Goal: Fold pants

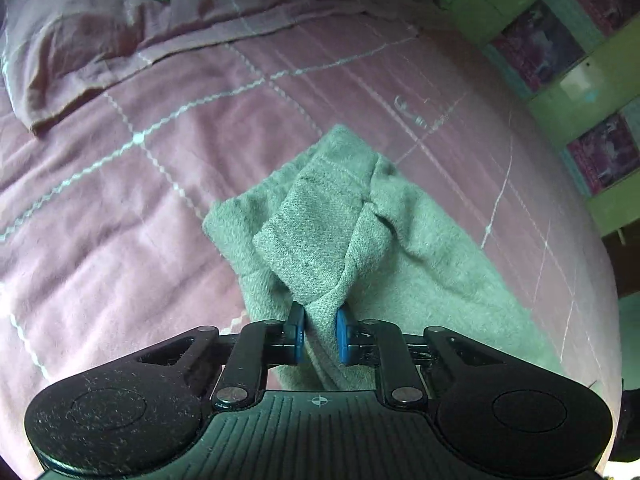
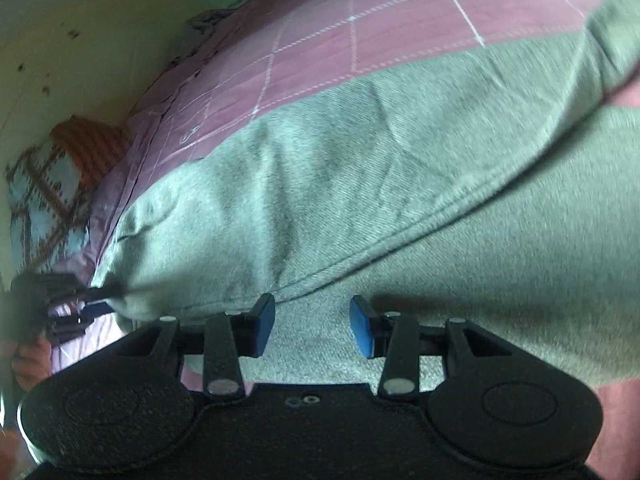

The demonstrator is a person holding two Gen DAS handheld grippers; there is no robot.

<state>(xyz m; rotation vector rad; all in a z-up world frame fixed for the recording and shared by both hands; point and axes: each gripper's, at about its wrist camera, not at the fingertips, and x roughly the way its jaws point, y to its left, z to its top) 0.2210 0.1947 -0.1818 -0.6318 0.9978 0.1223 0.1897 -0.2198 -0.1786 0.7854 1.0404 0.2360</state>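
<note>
We see, in the left wrist view, a pink quilted bed cover with pale stitched lines [image 1: 120,208] spread across the bed, and at far left a pink pillow in a matching case [image 1: 92,52] lying on it near the head end. In the middle of that cover lie the grey-green soft knitted pants [image 1: 420,264], stretched out toward the lower right, with one end bunched and lifted into a peaked fold. Our left tongs [image 1: 320,330] are clamped on that raised fold, the two blue pads [image 1: 298,330] pressing the cloth from either side. Further right, past the bed's edge, stands a green wall with dark pictures [image 1: 560,52].

In the right wrist view, at far left, we can make out the other black tool [image 2: 76,300] gripping the pants' end, with a hand [image 2: 28,364] blurred beneath it. Behind it sit a patterned light-blue cushion [image 2: 44,208] and an orange knitted thing [image 2: 96,148] against the pale wall. The pants [image 2: 360,168] fill the middle and right of this view, lying on the cover [image 2: 360,36], one layer's seamed edge overlapping another. Our right tongs [image 2: 312,330] stand apart just over the cloth, pads [image 2: 362,330] not pressing anything
</note>
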